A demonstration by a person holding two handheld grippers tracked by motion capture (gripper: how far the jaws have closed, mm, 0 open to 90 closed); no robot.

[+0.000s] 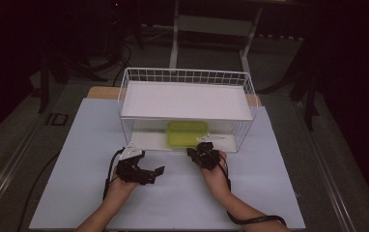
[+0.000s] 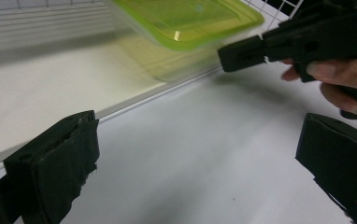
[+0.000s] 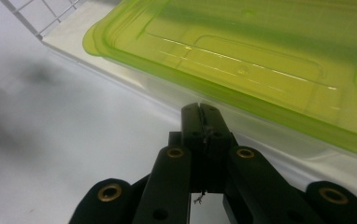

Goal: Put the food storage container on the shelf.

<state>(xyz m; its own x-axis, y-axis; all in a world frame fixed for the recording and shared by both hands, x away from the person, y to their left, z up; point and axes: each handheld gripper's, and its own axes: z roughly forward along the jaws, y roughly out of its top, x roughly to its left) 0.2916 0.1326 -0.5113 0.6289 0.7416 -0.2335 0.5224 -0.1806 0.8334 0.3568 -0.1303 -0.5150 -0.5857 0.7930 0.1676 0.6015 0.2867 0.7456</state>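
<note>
Two grippers by green-lidded container [image 1: 187, 133], left gripper [image 1: 154, 174] spread, right gripper [image 3: 200, 112] pressed together, empty

Glossy translucent green plastic container [image 3: 242, 60] sits in a white-coated wire basket [image 1: 243, 82].

Black tools [image 1: 159, 170], brass screws, cables.
</note>
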